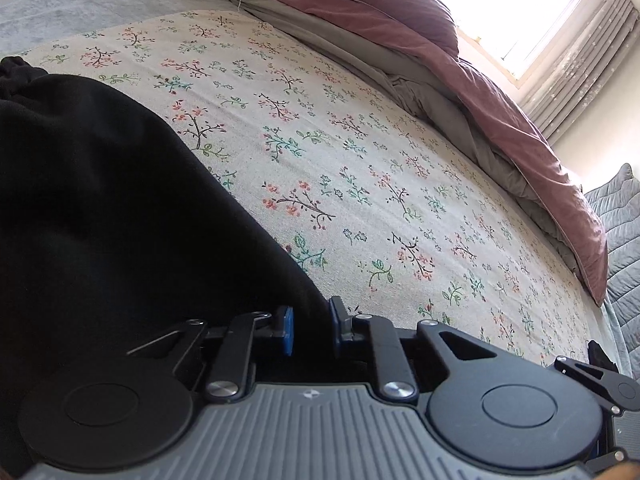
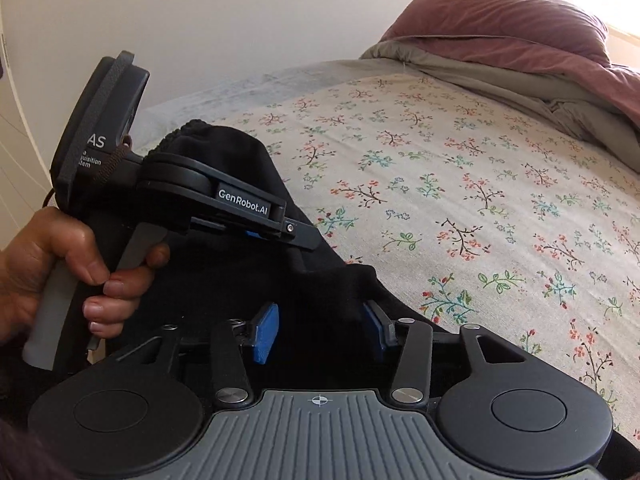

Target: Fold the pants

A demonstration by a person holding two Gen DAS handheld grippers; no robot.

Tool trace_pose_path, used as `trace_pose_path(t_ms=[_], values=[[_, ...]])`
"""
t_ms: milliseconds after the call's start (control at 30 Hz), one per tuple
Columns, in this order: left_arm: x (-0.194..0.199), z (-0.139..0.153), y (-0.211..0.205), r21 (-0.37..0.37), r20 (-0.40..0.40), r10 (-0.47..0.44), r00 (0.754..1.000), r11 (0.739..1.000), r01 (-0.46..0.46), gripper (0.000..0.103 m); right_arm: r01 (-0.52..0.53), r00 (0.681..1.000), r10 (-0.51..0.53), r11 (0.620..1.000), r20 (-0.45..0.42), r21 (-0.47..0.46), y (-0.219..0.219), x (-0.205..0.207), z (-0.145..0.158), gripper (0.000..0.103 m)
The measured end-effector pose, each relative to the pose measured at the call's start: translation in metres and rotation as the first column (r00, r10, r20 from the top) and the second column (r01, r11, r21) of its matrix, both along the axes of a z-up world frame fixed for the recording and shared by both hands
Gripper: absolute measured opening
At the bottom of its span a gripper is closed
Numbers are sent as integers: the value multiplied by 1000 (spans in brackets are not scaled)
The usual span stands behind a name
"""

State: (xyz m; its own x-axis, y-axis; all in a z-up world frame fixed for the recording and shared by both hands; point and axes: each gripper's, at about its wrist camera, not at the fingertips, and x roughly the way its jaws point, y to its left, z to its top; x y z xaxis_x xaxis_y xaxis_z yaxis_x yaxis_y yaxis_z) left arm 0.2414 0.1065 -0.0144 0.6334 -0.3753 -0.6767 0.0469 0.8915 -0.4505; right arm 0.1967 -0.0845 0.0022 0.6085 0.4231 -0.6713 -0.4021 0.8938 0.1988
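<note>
Black pants [image 1: 100,200] lie on a floral bedspread [image 1: 360,160], filling the left of the left wrist view. My left gripper [image 1: 311,330] has its blue pads about a finger's width apart with the pants' edge between them. In the right wrist view the pants [image 2: 224,280] lie ahead, with a bunched fold [image 2: 336,292] between the wide-apart blue pads of my right gripper [image 2: 320,330]. The left gripper [image 2: 280,236] shows there from the side, held in a hand [image 2: 60,272] and resting low on the pants.
A maroon duvet with a grey lining [image 1: 460,80] is heaped along the far side of the bed, under a bright window [image 1: 508,4]. A grey quilted cover [image 1: 620,232] lies at the right. A white wall [image 2: 240,20] stands behind the bed.
</note>
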Motion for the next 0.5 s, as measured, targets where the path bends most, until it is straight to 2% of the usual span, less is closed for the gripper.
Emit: trace_pose_path(t_ms=[100,200,300,433,500], values=[[1,-1,2,-9,-3,0,1000,1000,0,24,37,999,-37,999,32,-5,-7,4,6,70],[0,-1,3,-8,-2,-1,1000,1000,1,24,47,999,-47,999,18,15,-15,17,7,71],[-2,0,2,-4,-1,-4,1000,1000,4,24,52,998,-49,996,-37,77,-26,38,4,71],[-1,0,3,-7,-4,-11,1000,1000,11,23,25,986,7,982,-167,188,-40,66,-11,71],[0,0,3,-8,-7,-13,1000,1000,13,23,11,979,29,981,-204,193,-39,73,-20,69]])
